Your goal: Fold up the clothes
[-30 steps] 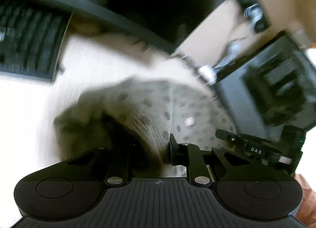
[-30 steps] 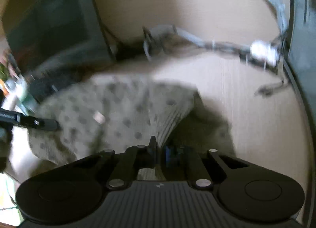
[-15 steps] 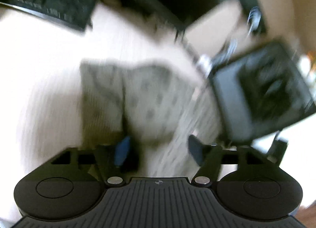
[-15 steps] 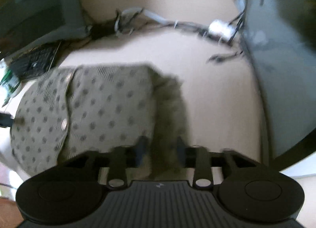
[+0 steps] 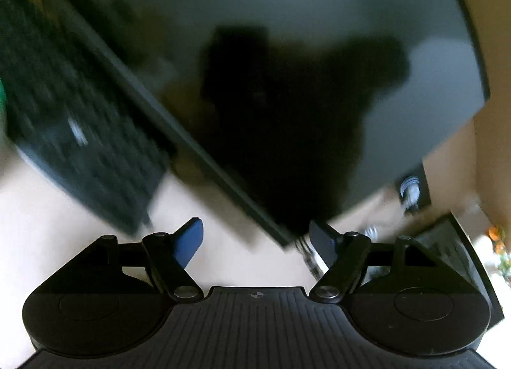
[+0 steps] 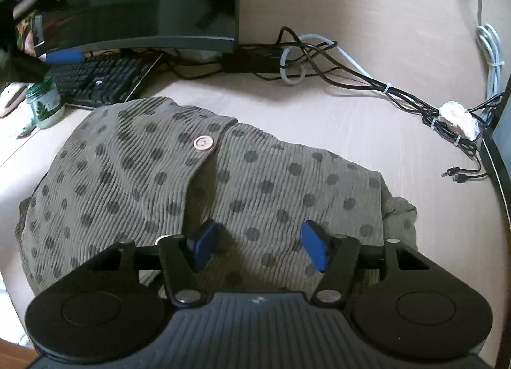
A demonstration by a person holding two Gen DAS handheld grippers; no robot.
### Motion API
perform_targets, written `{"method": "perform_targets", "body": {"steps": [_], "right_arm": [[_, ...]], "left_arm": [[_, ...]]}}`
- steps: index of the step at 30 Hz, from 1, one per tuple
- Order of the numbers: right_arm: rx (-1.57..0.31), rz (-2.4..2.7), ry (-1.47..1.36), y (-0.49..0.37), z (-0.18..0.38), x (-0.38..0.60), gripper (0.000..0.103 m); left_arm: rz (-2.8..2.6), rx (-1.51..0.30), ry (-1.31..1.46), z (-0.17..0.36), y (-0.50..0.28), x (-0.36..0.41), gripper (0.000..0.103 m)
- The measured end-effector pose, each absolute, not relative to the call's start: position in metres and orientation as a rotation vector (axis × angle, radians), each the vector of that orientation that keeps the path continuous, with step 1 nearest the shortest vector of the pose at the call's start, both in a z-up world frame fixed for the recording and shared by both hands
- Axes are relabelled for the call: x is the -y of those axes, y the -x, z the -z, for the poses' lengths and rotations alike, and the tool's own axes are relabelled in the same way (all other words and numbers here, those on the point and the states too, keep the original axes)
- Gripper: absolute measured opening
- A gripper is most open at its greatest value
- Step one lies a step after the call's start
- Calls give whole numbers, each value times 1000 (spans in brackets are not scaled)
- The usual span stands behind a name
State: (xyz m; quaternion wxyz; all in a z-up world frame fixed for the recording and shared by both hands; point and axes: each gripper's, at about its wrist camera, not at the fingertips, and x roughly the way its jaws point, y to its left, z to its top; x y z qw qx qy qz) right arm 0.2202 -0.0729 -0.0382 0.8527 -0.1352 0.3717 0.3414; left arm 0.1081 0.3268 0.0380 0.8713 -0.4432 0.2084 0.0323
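Clothes here come down to one olive garment point(image 6: 204, 184) with dark dots and a round pale button point(image 6: 203, 142), lying folded on the pale desk point(image 6: 367, 132), seen from the right wrist. The right gripper point(image 6: 258, 241) hovers over its near edge, fingers point(image 6: 314, 246) spread wide and holding nothing. Far left stands a dark monitor point(image 6: 143, 2) with a black keyboard point(image 6: 99, 81) before it, and a small green-lidded jar point(image 6: 44, 104) sits left of the garment. A tangle of black and white cables point(image 6: 335, 62) runs across the far desk toward the right.

From the left wrist the garment is out of sight. The left gripper point(image 5: 255, 239) has its blue-padded fingers point(image 5: 190, 243) wide apart and empty, above bare desk point(image 5: 48, 225). Ahead is a blurred dark monitor point(image 5: 287, 65), and a blurred keyboard point(image 5: 73, 152) lies to the left.
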Motion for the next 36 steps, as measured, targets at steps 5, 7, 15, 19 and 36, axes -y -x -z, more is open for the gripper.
{"method": "perform_targets", "body": {"steps": [5,7,15,19,36], "right_arm": [[-794,-716,220,-224,21,79,61],[-787,-706,138,-229,8,92,66],[-985,-540,-318,-295,30,161,76],[-1014,-616,-401,-328,43,138,85],[-670,-574,5,-318,2,86,68]], "left_arm": [[46,-586,881,-30,-110,-302,87],[105,-666,891,-14,-112,-284,92],[151,-765,1011,58,-137,-273,93],[168,-704,1096,61,-167,-277,94],[145,-530,920,-5,-161,-286,95]]}}
